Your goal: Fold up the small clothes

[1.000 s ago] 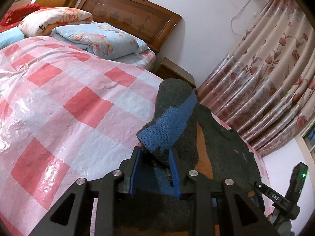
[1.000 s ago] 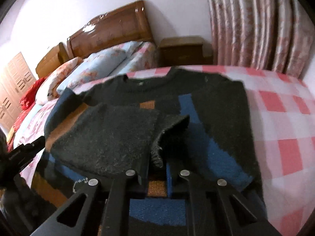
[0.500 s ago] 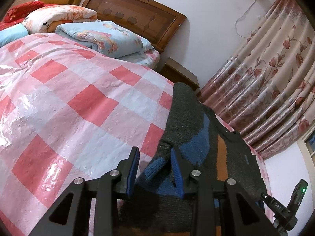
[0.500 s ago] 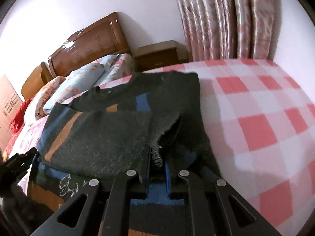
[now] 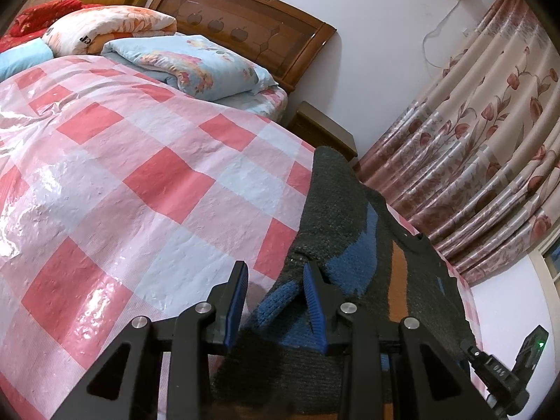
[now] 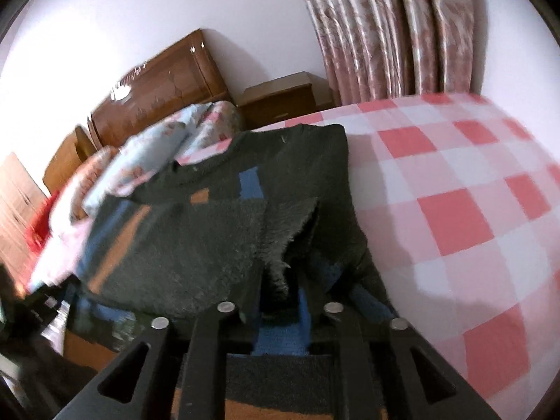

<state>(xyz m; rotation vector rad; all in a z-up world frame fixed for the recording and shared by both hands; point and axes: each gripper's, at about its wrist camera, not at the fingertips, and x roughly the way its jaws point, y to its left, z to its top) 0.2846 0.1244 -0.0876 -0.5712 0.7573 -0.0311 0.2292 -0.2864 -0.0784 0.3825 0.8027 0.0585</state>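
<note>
Jaws spread on left gripper (image 5: pixel 276 285), right gripper (image 6: pixel 280 280) pinching sweater (image 6: pixel 196 238) hem (bedspread (image 6: pixel 455 210) clear alongside)

The sweater (image 5: pixel 336 210) is dark grey with blue and orange blocks. The cover (image 5: pixel 140 182) is checked red, pink and white; the curtain (image 5: pixel 472 161) is beige with reddish flowers. The headboard (image 5: pixel 252 21) is brown wood.

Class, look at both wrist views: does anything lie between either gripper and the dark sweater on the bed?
Nothing visible does. The left gripper stands open, the sweater sleeve against one pad. The right gripper is shut on a sweater fold.
</note>
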